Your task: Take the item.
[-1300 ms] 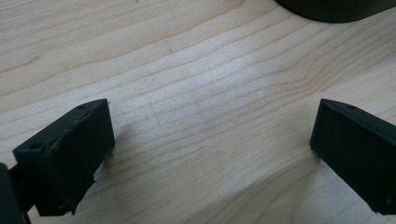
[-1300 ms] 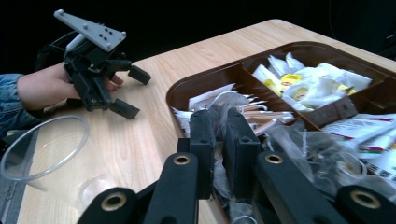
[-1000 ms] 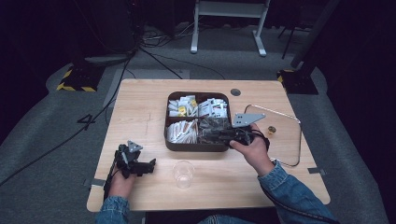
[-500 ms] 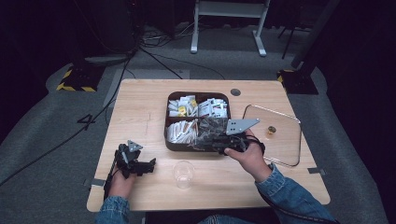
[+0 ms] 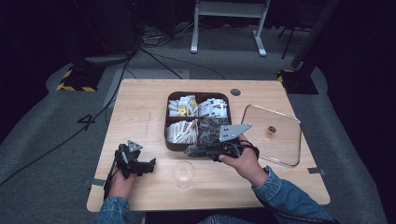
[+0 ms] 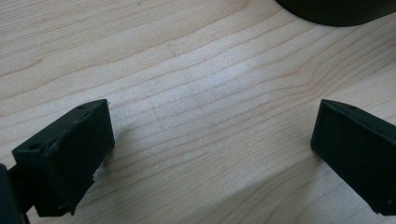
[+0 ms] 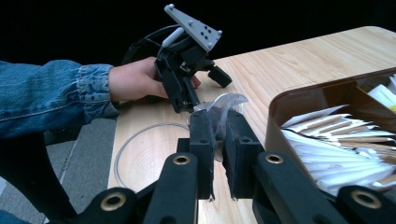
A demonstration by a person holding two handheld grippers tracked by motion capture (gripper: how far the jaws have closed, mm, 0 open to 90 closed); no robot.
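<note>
The right gripper [image 7: 218, 140] is clenching a dark, clear-edged sachet [image 7: 223, 108] between its jaws, carrying it from the dark brown compartmented box [image 5: 169, 140] toward the clear plastic cup [image 5: 183, 172] near the table's front edge. The pick looks done; the drop into the cup seems left. The left gripper [image 5: 140, 164] is resting released, jaws wide over bare wood, near the front-left corner.
</note>
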